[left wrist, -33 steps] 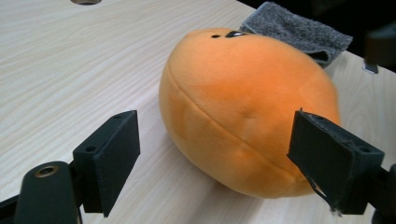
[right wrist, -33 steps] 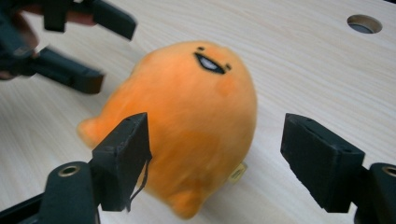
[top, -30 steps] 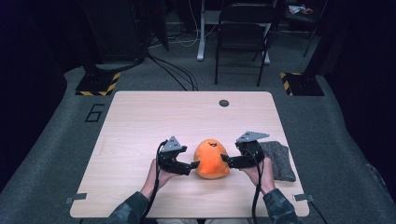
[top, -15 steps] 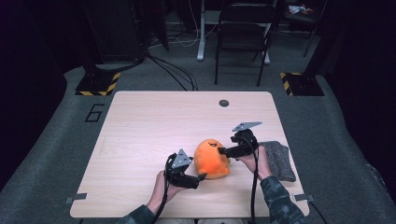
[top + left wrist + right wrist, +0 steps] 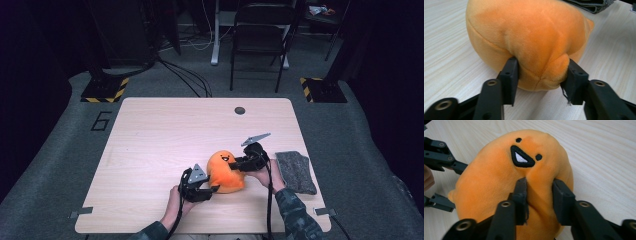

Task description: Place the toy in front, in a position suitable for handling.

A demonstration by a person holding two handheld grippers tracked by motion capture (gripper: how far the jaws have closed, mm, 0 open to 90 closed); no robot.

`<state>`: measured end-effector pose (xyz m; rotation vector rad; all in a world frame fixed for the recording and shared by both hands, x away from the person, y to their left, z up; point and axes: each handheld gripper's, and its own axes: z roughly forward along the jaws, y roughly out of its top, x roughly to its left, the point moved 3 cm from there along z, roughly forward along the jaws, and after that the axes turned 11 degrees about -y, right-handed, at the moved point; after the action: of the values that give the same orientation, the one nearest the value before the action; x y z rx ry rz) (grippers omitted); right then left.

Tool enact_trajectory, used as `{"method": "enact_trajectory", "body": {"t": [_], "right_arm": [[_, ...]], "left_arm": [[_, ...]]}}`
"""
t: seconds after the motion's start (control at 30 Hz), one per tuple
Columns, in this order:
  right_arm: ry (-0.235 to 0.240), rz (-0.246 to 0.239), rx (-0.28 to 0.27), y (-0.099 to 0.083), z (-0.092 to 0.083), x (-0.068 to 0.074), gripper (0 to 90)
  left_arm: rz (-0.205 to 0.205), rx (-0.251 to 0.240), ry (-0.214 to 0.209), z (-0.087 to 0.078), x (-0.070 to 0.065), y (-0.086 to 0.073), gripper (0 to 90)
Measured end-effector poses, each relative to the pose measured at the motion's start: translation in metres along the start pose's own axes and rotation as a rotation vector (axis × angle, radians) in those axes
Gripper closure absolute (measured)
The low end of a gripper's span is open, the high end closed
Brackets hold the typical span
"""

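An orange plush toy (image 5: 226, 175) with a black smiling mouth lies on the wooden table (image 5: 165, 135), right of centre and close to the front edge. My left gripper (image 5: 214, 189) is at its near left end. In the left gripper view both pads dent a fold of the plush (image 5: 529, 32), on which the left gripper (image 5: 541, 75) has just been closing. My right gripper (image 5: 236, 165) comes in from the right. Its jaws have just been closing too and pinch a ridge of the plush (image 5: 494, 180) below the face, seen in the right gripper view (image 5: 539, 192).
A folded grey cloth (image 5: 296, 171) lies on the table right of the toy, close to the right hand. A small dark round cap (image 5: 240, 110) sits near the far edge. A black chair (image 5: 260, 30) and floor cables are beyond the table.
Both grippers went from open beside the plush to shut on it. The left hand slid toward the front edge and right. The right hand moved left and farther away. The toy now leans.
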<state>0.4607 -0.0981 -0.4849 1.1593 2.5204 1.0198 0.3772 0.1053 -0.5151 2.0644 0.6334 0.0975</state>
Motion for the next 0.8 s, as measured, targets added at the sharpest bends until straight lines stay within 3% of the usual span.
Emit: {"method": "enact_trajectory", "body": {"t": [0.07,0.17,0.4,0.5,0.6,0.7,0.8], "right_arm": [[0.005,0.001,0.0,0.0,0.0,0.0,72.0],[-0.028,-0.007,-0.03,0.001,-0.005,0.005,78.1],[-0.07,-0.014,-0.068,0.005,-0.015,0.01,80.1],[-0.09,0.017,-0.081,0.006,-0.026,0.012,80.5],[-0.103,0.017,-0.101,0.007,-0.031,0.013,80.5],[-0.146,0.061,-0.113,0.006,-0.041,0.018,80.3],[-0.173,0.07,-0.125,0.005,-0.047,0.022,80.4]], "left_arm": [[0.002,-0.008,0.001,0.0,0.0,0.0,59.1],[0.011,-0.019,-0.004,-0.001,0.0,0.001,65.3],[0.023,-0.041,-0.034,-0.007,0.002,0.007,67.6],[0.042,-0.051,-0.057,-0.012,0.004,0.013,67.6],[0.048,-0.056,-0.072,-0.015,0.005,0.017,67.6],[0.072,-0.061,-0.102,-0.021,0.008,0.024,67.4],[0.082,-0.064,-0.111,-0.023,0.011,0.027,67.5]]}}
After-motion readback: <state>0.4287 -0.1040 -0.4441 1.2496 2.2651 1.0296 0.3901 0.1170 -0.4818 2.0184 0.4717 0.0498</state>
